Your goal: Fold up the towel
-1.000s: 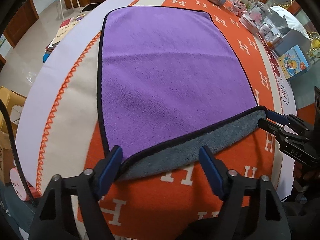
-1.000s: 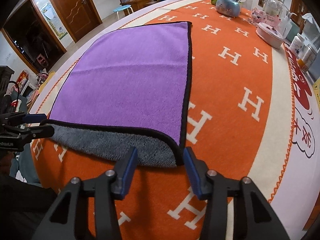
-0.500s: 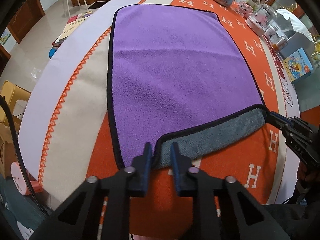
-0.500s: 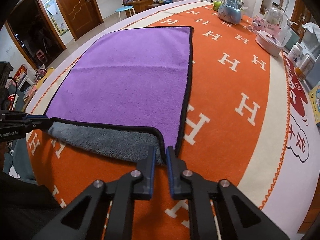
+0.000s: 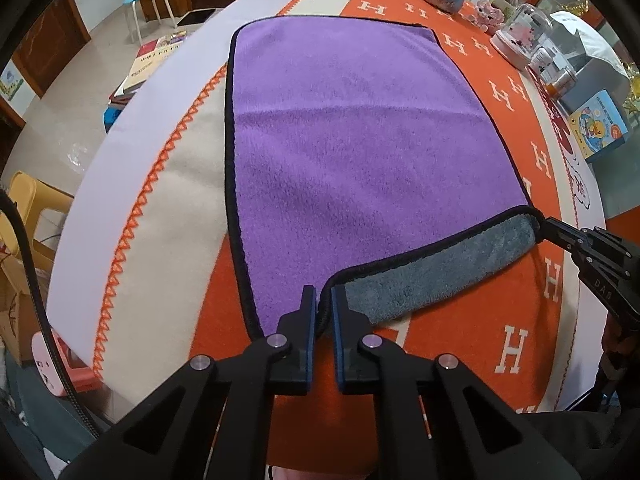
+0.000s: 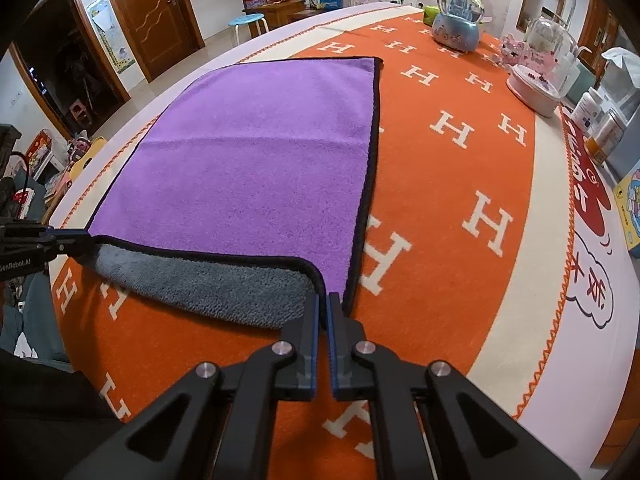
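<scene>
Your left gripper (image 5: 324,308) and right gripper (image 6: 323,314) each pinch a near corner of the soft purple plush towel with grey underside (image 5: 360,140), which lies flat ahead of your fingers on the orange H-patterned tablecloth (image 6: 460,184). It looks light and floppy, so expect sagging between the grips; hold it by the black-bound hem.

A family home's living or dining room: large desk (image 6: 460,184) under an orange H-patterned cloth, snow-globe ornaments (image 6: 458,16), a children's book (image 5: 598,124), wooden doors (image 6: 150,16), a blue stool (image 6: 247,24) and tiled floor (image 5: 76,116).
</scene>
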`<act>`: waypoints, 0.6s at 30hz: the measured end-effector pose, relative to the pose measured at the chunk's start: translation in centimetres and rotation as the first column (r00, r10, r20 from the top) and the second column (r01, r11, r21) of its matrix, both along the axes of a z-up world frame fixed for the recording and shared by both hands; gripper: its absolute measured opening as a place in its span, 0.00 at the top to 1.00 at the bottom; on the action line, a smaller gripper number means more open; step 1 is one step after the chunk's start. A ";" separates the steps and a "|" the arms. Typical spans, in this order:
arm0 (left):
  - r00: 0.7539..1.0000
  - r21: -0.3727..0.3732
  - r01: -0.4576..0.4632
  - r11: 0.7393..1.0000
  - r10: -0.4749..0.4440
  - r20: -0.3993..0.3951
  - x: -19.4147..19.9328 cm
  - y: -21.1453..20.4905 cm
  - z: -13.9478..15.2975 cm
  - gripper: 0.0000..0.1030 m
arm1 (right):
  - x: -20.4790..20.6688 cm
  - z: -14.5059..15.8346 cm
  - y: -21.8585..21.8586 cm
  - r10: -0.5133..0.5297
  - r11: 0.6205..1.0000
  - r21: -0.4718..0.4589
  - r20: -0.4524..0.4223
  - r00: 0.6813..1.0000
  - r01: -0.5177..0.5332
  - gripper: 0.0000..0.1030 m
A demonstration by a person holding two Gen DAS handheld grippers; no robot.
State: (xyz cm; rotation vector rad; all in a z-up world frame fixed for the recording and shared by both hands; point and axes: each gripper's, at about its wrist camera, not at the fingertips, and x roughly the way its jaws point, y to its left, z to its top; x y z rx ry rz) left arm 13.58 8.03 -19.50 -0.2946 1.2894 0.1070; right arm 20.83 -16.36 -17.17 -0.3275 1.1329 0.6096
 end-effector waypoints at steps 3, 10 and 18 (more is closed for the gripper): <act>1.000 -0.003 0.010 1.000 -0.010 0.010 0.3 0.3 0.9 0.95 | 0.3 0.5 -0.2 -0.009 1.000 0.023 0.003 1.000 0.009 0.97; 0.996 -0.022 0.051 0.998 -0.050 0.069 1.5 0.9 4.4 0.95 | 0.7 3.1 -0.2 -0.025 0.997 0.071 0.065 0.998 0.020 0.97; 0.983 0.012 0.049 0.999 -0.050 0.178 3.4 2.6 8.7 0.95 | 1.8 6.6 0.4 -0.063 0.989 0.139 0.158 0.986 0.041 0.97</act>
